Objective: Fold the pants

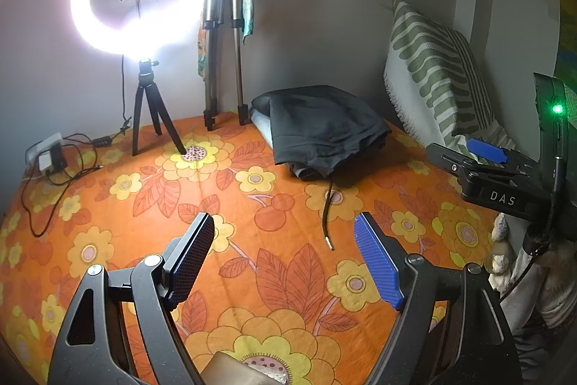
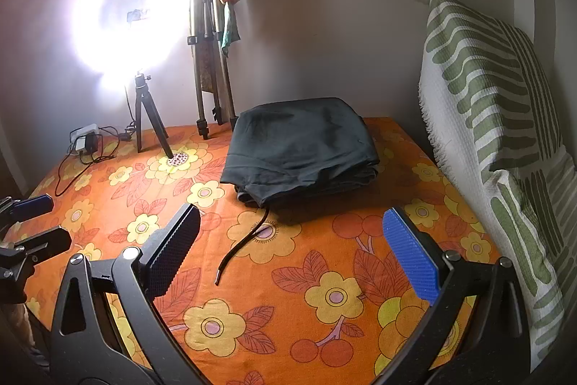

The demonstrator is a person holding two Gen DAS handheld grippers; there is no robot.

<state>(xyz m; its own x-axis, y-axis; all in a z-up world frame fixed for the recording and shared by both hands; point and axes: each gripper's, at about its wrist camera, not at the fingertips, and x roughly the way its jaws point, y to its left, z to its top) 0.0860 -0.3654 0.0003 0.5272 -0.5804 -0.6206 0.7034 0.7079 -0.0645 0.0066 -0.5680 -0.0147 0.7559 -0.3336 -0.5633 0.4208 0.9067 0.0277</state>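
Step in hand: fold apparently complete. The pants [image 2: 301, 152] lay as a compact multi-layer stack on the bed [image 2: 324, 276], near the wall and just beside the pillow [image 2: 497, 139]. One drawstring [image 2: 245, 240] trailed out from the front edge.

Left hand-held gripper [image 1: 285, 262]: jaws wide apart, holding nothing, hovering w/ clear gap to the stack. Right hand-held gripper [image 2: 292, 258]: same, wide apart and unloaded.

Next move, if any: tuck in the drawstring; needs a narrow pinch on a thin cord.

Materials: pants dark, matte, soft knit, edges rounded. Bed sheet orange floral cotton. Pillow ribbed, green/white stripes. Pads [image 2: 411, 262] textured, blue.
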